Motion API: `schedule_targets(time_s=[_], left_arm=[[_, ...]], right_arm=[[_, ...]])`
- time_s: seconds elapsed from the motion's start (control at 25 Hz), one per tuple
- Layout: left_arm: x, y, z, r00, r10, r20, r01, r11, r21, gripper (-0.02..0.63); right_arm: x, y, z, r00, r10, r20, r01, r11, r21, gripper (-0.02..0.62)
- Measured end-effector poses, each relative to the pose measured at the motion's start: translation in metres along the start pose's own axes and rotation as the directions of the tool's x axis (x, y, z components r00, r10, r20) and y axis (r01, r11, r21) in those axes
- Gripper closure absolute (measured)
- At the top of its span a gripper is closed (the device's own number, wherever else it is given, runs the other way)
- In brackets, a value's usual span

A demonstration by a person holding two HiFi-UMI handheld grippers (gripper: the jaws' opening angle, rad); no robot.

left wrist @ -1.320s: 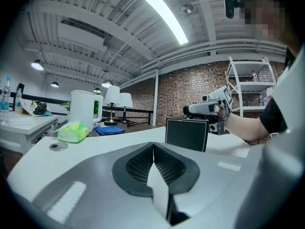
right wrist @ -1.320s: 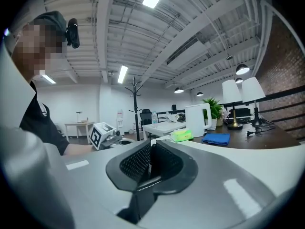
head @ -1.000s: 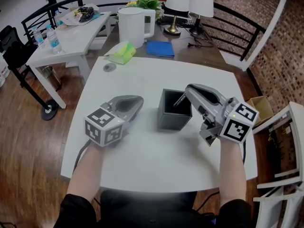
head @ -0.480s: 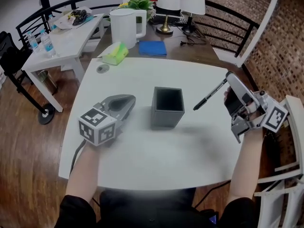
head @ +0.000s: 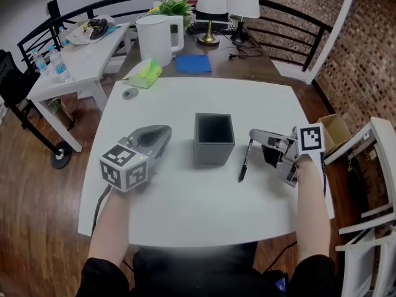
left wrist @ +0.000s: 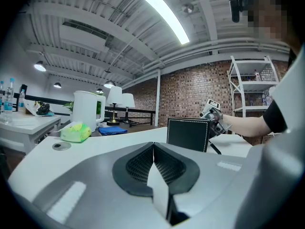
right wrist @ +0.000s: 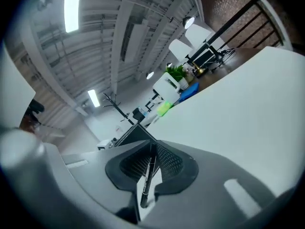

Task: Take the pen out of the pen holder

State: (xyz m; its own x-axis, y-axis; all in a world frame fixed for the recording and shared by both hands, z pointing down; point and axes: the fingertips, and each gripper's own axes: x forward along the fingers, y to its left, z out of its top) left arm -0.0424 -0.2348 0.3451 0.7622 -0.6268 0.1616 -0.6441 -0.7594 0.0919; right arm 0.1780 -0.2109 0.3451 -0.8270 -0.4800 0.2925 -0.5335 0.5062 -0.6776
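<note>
The dark grey square pen holder (head: 214,138) stands open-topped in the middle of the white table (head: 185,209). A black pen (head: 245,161) slants down to the tabletop just right of the holder. My right gripper (head: 255,133) grips its upper end, low over the table, and its jaws are opening. In the right gripper view the pen (right wrist: 149,173) lies along the seam between the jaws of the right gripper (right wrist: 152,147). My left gripper (head: 162,130) rests left of the holder, shut and empty. From the left gripper view (left wrist: 153,149) I see the holder (left wrist: 188,133) ahead.
Behind the table are a white kettle (head: 154,37), a green tissue pack (head: 143,74), a blue notebook (head: 192,64) and two lamps (head: 210,5). A small round disc (head: 129,93) lies at the table's far left. A white chair (head: 371,166) stands at the right.
My right gripper drew the pen out of the holder, swung it out to the right, then rolled and came down beside the holder. The left gripper stayed put.
</note>
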Motion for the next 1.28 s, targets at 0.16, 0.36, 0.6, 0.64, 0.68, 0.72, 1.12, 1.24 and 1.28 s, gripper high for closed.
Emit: schedule_targets(time_s=[0.16,0.36,0.6,0.64,0.68,0.72,1.12,1.24,1.28], left_arm=[[0.0,0.0,0.0,1.0,0.001,0.0,-0.001,1.0,-0.001,0.603],[0.0,-0.001,0.0,1.0,-0.004,0.0,0.004,1.0,0.0,0.603],[0.001,-0.002,0.0,1.0,-0.008,0.001,0.008,1.0,0.002,0.603],[0.0,-0.002,-0.001,1.0,-0.007,0.001,0.007,1.0,0.002,0.603],[0.0,-0.002,-0.001,1.0,-0.007,0.001,0.007,1.0,0.002,0.603],[0.0,-0.002,-0.001,1.0,-0.007,0.001,0.007,1.0,0.002,0.603],[0.008,0.001,0.001,0.999,0.032,0.004,-0.032,0.999,-0.003,0.603],[0.017,-0.005,0.002,1.0,0.024,0.002,-0.024,1.0,-0.001,0.603],[0.017,-0.006,0.002,1.0,0.022,0.001,-0.022,1.0,-0.001,0.603]], right_arm=[[0.016,-0.02,0.005,0.972,-0.225,0.063,0.226,0.974,-0.011,0.534],[0.033,-0.022,0.012,0.933,-0.329,0.145,0.345,0.933,-0.105,0.496],[0.034,-0.025,0.017,0.901,-0.376,0.217,0.412,0.897,-0.158,0.491],[0.032,-0.025,0.018,0.9,-0.369,0.23,0.41,0.897,-0.166,0.492],[0.029,-0.025,0.019,0.901,-0.358,0.246,0.405,0.898,-0.175,0.497],[0.025,-0.025,0.021,0.9,-0.349,0.262,0.403,0.896,-0.188,0.502],[-0.033,-0.044,0.022,0.834,-0.369,0.411,0.52,0.775,-0.359,0.563],[-0.043,-0.045,0.027,0.811,-0.363,0.459,0.537,0.773,-0.337,0.581],[-0.043,-0.045,0.026,0.808,-0.368,0.46,0.545,0.765,-0.344,0.583]])
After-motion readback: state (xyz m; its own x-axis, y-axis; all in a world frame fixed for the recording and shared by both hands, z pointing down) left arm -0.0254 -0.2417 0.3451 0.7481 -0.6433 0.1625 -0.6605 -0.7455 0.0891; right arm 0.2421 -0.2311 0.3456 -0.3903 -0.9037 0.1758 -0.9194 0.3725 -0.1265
